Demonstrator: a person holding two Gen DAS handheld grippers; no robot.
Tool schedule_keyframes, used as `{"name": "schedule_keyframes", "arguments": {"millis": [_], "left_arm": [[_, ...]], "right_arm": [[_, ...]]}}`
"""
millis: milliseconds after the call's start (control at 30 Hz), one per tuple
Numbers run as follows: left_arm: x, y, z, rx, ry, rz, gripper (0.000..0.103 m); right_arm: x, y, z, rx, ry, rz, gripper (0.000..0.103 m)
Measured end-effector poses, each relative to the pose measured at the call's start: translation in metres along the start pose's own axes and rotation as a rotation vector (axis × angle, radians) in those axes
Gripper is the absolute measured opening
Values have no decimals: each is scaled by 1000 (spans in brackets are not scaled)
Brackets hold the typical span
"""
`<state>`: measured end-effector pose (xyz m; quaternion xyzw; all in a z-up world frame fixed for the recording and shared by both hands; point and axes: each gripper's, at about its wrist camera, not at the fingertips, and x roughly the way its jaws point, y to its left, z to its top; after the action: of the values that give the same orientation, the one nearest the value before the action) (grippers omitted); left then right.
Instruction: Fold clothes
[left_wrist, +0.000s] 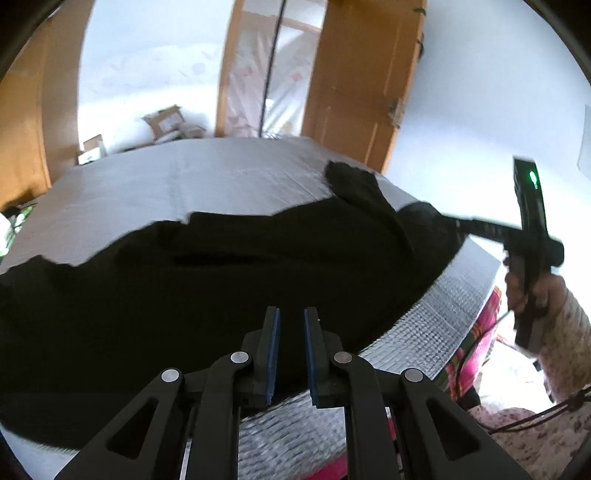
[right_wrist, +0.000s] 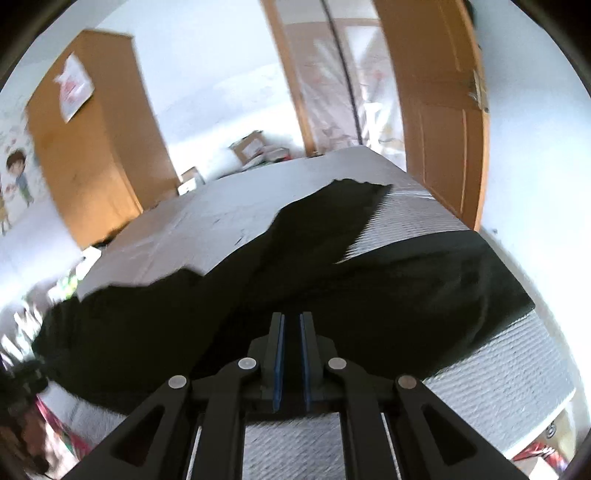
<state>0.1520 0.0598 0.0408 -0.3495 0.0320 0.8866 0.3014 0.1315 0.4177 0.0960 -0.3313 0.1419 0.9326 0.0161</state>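
Note:
A black garment (left_wrist: 207, 280) lies spread across a silver quilted table cover (left_wrist: 207, 177); it also shows in the right wrist view (right_wrist: 332, 280) on the same cover (right_wrist: 207, 221). My left gripper (left_wrist: 291, 317) hovers over the garment's near edge, its jaws a narrow gap apart with dark cloth behind them. My right gripper (right_wrist: 291, 321) sits low over the garment's near edge, jaws nearly together. In the left wrist view the right gripper (left_wrist: 447, 221) reaches the garment's right end, where the cloth bunches at its tip.
An open wooden door (left_wrist: 354, 81) and a plastic-covered doorway (left_wrist: 258, 74) stand behind the table. A wooden wardrobe (right_wrist: 96, 140) is at the left. Cardboard boxes (left_wrist: 166, 122) lie on the floor. Pink patterned cloth (left_wrist: 476, 343) hangs below the table's right edge.

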Motion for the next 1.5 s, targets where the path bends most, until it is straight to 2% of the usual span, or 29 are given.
{"name": "schedule_keyframes", "arguments": {"millis": [167, 367, 533, 700, 833, 933, 1000, 1100, 1233, 1367, 1433, 1500], "left_arm": [[22, -9, 5, 10, 31, -24, 14], [37, -16, 12, 7, 41, -47, 14], [49, -18, 14, 6, 63, -48, 14], [55, -13, 13, -14, 79, -41, 14], [60, -9, 13, -28, 100, -41, 14], [61, -9, 13, -33, 104, -41, 14], [61, -8, 13, -32, 105, -41, 14], [62, -6, 14, -45, 112, -41, 14], [61, -9, 18, -58, 116, -42, 14], [64, -14, 45, -109, 128, -158, 17], [67, -20, 63, -114, 120, -201, 25], [73, -28, 82, -106, 121, -219, 27]], "right_arm": [[15, -15, 27, -1, 7, -5, 8], [44, -16, 49, 16, 61, 67, 9], [66, -3, 72, 6, 90, 136, 22], [76, -11, 92, 1, 84, 116, 23], [72, -42, 88, 12, 97, -4, 23], [66, -65, 81, -3, 85, -151, 23], [62, -82, 79, 24, 81, -171, 23], [61, -94, 76, 22, 83, -180, 29], [63, -87, 70, -43, 107, -140, 29], [59, -61, 58, -162, 104, -124, 29], [61, -57, 54, -170, 114, -113, 29], [64, -54, 52, -167, 124, -94, 29]]}}
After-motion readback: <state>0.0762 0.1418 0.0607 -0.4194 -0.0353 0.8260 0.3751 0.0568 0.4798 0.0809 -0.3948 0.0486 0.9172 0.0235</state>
